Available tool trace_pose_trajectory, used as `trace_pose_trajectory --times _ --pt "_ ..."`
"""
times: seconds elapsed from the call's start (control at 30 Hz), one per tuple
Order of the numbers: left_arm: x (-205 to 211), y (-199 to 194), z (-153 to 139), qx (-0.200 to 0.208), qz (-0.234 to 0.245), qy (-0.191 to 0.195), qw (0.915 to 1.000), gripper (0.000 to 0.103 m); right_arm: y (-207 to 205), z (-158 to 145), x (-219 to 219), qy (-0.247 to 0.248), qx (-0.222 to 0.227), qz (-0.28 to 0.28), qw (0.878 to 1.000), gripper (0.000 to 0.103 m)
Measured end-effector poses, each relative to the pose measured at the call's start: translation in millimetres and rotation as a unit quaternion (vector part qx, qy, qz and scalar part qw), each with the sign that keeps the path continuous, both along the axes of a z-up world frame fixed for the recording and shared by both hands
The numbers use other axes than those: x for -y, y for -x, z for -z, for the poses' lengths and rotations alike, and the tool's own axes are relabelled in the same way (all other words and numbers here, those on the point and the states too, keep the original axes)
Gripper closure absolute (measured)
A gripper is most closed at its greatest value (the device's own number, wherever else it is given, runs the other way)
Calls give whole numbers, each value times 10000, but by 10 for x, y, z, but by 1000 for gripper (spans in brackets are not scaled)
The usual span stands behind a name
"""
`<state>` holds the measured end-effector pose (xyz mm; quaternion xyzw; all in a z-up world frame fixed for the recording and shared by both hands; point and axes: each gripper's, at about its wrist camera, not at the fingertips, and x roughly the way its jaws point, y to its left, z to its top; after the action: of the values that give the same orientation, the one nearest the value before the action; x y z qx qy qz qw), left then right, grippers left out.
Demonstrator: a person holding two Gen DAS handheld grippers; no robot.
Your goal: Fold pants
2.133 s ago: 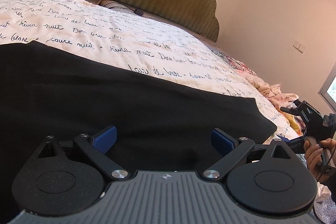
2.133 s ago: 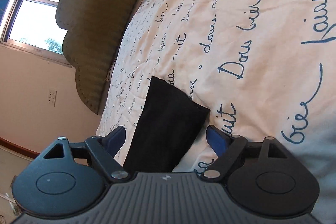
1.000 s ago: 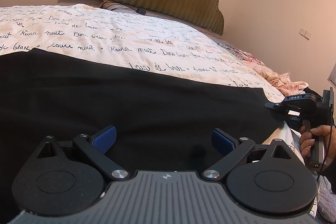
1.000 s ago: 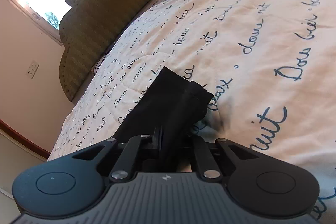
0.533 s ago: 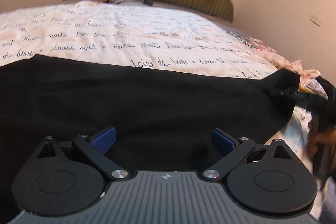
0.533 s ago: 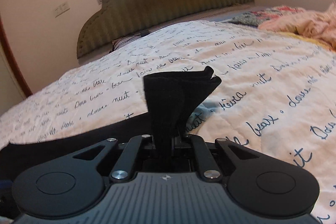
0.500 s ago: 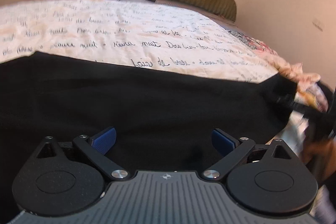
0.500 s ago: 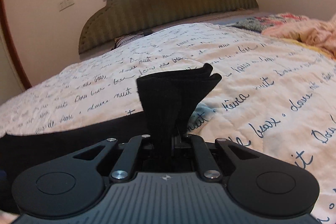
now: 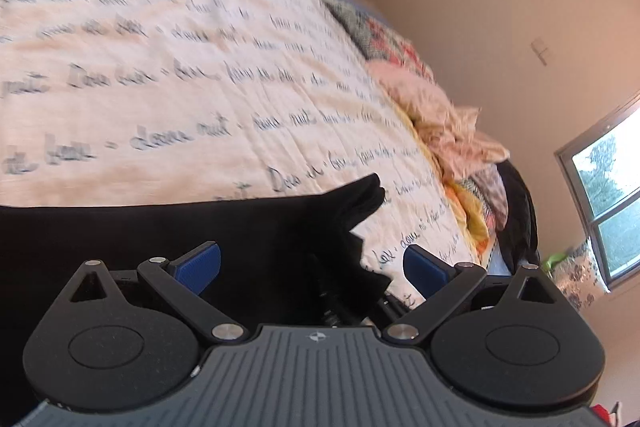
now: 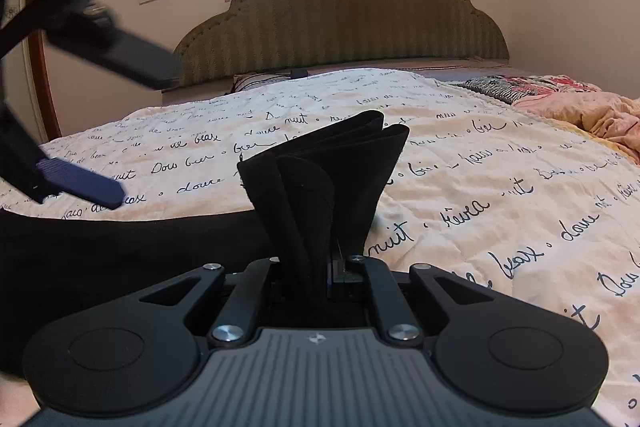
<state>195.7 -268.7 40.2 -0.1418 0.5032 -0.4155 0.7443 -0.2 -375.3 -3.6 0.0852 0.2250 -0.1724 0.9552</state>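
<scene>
Black pants (image 9: 160,235) lie stretched across the white script-printed bedspread (image 9: 180,67). My right gripper (image 10: 330,267) is shut on the bunched leg end of the pants (image 10: 332,171), which fans up out of the jaws. My left gripper (image 9: 312,263) is open, its blue pads (image 9: 200,265) either side of the lifted leg end just above the cloth. In the right wrist view the left gripper (image 10: 80,183) appears blurred at the far left, hovering over the pants (image 10: 120,251).
A green padded headboard (image 10: 340,27) stands at the far end of the bed. A pile of pink and patterned clothes (image 9: 452,131) lies along the right side of the bed. A window (image 9: 612,199) is on the right wall.
My right gripper closed on the leg end and lifted it, swinging toward the left gripper. My left gripper stayed open and has turned rightward, now facing the raised leg end.
</scene>
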Motion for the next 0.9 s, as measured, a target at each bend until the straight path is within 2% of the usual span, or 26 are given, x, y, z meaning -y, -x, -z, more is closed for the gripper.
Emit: trace_pose_trajectory --times 0.1,0.23,0.33,0.4,0.43,0.47,0.5,0.57,0.63,0.73,0.83,0.9 --pt "323 -111 63 -236 177 -255 9992 5 -13 -2 -56 177 -35 -24 9998 96" --pt "604 -152 164 -305 423 -558 9971 6 -22 -10 -140 438 -70 -62 9990 96" --pt "712 -211 268 -333 255 -939 9947 11 -7 -20 -164 481 -46 -92 9988 96" --pt "750 -254 308 -315 127 -1088 9935 19 5 -22 -141 431 -22 -74 9990 96" --pt "755 -261 315 -297 90 -1113 9933 28 9 -23 -134 414 -16 -69 9991 96" --pt "756 -263 312 -269 127 -1089 9936 43 8 -23 -131 414 -25 -61 9991 96" --pt "766 -256 317 -245 195 -1067 9938 51 7 -23 -137 431 -40 -54 9990 96" --pt "779 -229 322 -168 248 -1084 9937 77 -12 -19 -167 519 -131 -37 9986 94" --pt "777 -221 331 -24 143 -1117 9936 85 -23 -18 -206 630 -188 -41 9978 92" --pt "626 -233 333 -56 -129 -965 9952 89 79 -54 -221 650 93 -132 9978 79" --pt "354 -186 239 39 -196 -685 9975 93 367 -142 -229 488 621 -158 9968 56" --pt "97 -144 167 164 -239 -552 9981 97 644 -217 -246 271 1078 -104 9937 24"
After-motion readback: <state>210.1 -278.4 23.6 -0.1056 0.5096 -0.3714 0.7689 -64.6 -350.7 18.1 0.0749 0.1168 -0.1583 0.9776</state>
